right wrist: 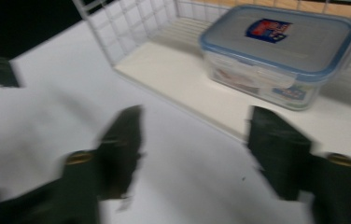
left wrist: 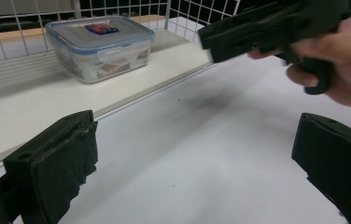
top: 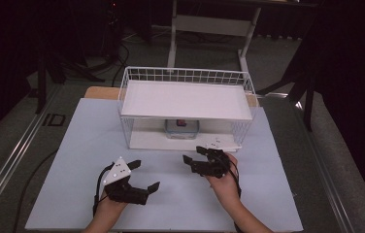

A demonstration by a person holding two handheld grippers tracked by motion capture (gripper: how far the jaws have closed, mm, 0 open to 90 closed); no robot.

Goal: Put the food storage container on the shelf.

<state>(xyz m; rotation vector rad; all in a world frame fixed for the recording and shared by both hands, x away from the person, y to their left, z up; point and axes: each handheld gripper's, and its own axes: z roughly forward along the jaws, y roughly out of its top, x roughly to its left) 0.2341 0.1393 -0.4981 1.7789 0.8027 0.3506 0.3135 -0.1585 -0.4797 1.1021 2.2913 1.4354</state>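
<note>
1. Left gripper (top: 144,174): near front edge of the table (top: 83,145), left of centre, jaws wide apart, nothing betw. them.
2. Container (top: 182,128): clear box w/ blue-rimmed lid, sits on the bottom shelf of the wire rack (top: 127,97) at the table's back edge, approx. centred under the top shelf.
3. Right gripper (top: 196,156): just in front of rack's front edge, right of centre, jaws spread, empty; apart from container.

Dim, dark-edged high view; right gripper view smeared by motion blur.
</note>
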